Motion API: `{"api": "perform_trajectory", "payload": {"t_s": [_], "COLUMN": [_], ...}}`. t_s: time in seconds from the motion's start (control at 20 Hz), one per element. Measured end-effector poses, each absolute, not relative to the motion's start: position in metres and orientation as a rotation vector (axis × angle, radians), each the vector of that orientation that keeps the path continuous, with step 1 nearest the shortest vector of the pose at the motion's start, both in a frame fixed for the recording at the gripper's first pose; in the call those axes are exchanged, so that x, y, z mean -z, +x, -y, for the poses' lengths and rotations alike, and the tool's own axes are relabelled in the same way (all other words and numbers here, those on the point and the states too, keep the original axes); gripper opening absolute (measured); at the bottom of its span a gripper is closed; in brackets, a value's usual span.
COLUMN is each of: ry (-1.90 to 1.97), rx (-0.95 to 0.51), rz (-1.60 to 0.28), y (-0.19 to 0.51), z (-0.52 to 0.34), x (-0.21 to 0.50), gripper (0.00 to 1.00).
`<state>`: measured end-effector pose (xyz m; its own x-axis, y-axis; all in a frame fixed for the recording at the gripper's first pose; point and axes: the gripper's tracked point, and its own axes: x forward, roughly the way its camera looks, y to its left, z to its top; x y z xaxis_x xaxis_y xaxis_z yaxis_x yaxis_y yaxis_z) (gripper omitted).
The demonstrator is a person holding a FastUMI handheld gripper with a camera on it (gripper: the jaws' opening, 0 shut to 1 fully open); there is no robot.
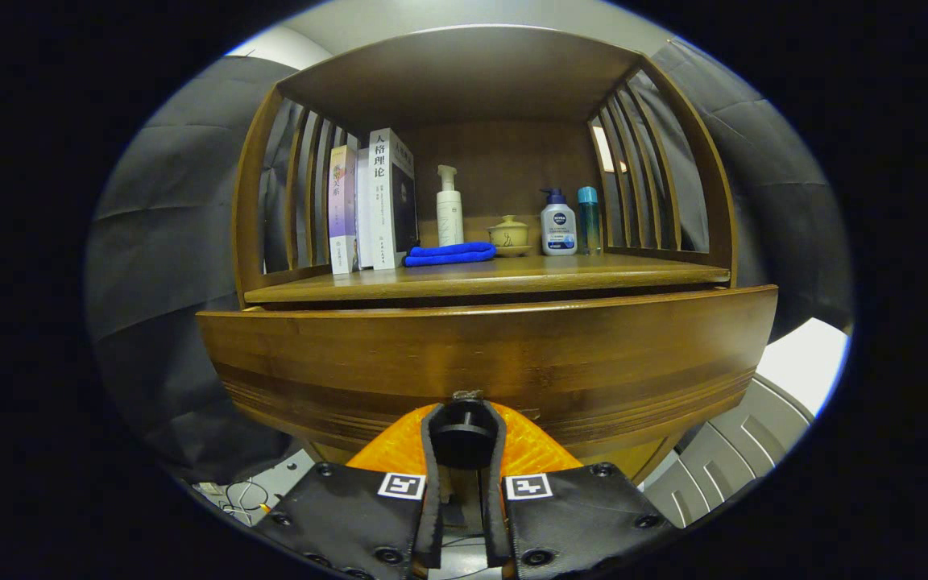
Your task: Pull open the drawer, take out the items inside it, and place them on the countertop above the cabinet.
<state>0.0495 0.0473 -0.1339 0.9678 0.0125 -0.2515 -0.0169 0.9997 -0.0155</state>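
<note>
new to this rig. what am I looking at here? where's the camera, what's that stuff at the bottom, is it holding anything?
The camera is a fisheye that rides on a hand-held two-finger gripper and looks forward along its fingers, which show at the bottom. A person carries it; there is no robot arm. The fingers are closed around the dark round knob on the wooden drawer front, which already looks pulled out a little. Above is the countertop, holding books, a folded blue cloth, a white pump bottle, a small lidded pot, another pump bottle and a slim blue bottle.

Glossy wooden drawer (480,354); soft cloth towel (449,254); smooth plastic bottles (558,225).
</note>
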Motion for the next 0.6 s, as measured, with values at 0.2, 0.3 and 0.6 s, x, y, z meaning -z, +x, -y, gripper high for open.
{"api": "perform_trajectory", "payload": {"t_s": [0.2, 0.3, 0.6], "ry": [-0.021, -0.020, -0.024], "rx": [-0.017, -0.018, -0.021], "rz": [-0.244, -0.243, -0.241], "y": [0.033, 0.025, 0.005], "z": [-0.049, -0.049, -0.051], "x": [0.133, 0.133, 0.132], "gripper": [0.22, 0.22, 0.22]}}
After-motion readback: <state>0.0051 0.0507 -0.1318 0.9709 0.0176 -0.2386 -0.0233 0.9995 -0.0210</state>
